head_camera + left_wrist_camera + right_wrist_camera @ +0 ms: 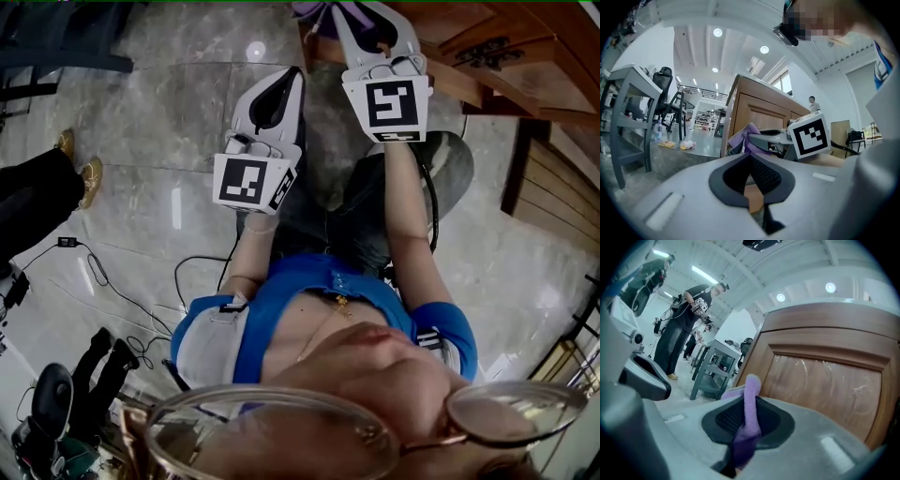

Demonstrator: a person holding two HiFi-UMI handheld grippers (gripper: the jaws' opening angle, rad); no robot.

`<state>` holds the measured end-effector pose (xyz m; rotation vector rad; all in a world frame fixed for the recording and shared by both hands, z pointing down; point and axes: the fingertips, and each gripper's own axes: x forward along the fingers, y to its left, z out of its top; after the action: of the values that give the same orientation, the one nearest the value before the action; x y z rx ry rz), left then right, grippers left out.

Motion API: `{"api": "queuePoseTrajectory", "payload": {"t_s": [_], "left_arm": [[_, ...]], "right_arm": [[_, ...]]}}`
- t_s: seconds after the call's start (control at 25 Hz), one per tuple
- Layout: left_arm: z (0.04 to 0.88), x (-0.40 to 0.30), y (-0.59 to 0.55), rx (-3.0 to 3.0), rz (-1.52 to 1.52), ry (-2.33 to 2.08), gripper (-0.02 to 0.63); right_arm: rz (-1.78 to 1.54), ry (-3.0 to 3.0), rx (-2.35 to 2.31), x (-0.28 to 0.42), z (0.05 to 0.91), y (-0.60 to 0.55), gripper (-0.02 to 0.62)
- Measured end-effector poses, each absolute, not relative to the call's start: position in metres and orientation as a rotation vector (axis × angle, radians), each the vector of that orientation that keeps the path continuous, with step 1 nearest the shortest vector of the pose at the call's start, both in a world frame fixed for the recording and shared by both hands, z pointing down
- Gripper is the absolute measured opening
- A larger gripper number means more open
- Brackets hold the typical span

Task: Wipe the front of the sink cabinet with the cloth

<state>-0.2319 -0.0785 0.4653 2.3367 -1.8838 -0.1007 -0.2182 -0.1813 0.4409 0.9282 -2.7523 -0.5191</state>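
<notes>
Left claw point(751, 159) near, closed on nothing. Right claw point(747, 401) pinches the purple cloth point(751, 385): soft, light, floppy, best bunched mid-fold. Beyond, close by, is the wooden sink cabinet point(825, 380) front.

The cloth point(749, 399) is soft purple fabric, the cabinet point(825, 380) varnished glossy wood, the floor point(169, 122) polished, reflective stone.

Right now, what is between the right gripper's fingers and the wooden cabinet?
Only the purple cloth: the right gripper pinches it, and it sticks out toward the cabinet door. The right gripper view shows this.
</notes>
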Motion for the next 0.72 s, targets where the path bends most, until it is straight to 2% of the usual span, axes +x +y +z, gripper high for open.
{"api": "queuePoseTrajectory", "payload": {"t_s": [0.72], "left_arm": [[0.476,-0.239,-0.089,2.324,-0.094,-1.868,0.002]], "right_arm": [[-0.438,-2.724,0.905,-0.223,0.489,-0.179,0.052]]}}
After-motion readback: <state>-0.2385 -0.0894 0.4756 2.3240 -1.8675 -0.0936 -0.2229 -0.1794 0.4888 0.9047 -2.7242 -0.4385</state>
